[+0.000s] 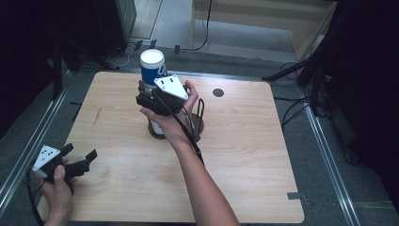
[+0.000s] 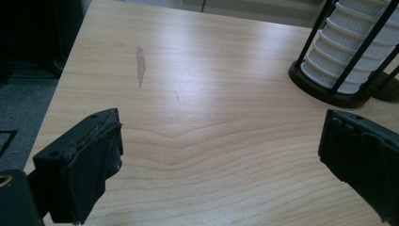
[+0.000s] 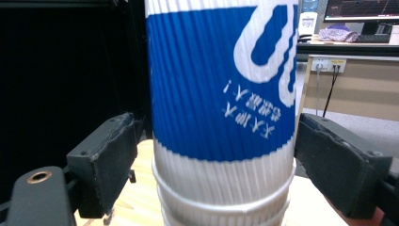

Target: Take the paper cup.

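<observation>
Wooden table (image 1: 244, 155), light grain, bearing a black wire cup holder (image 1: 197, 123) near its centre. Stack of ribbed paper cups (image 3: 221, 113), upside down, blue-and-white top cup, standing in the holder. Right gripper (image 1: 155, 96): jaws spread either side of the stack, right pad touching, left just clear. Left gripper (image 1: 80, 162): jaws spread, empty, above the table's near-left corner.

cup (image 3: 221, 80): blue, white logo, ribbed | rack (image 2: 329, 92): black | table (image 1: 244, 141): light woodgrain
</observation>
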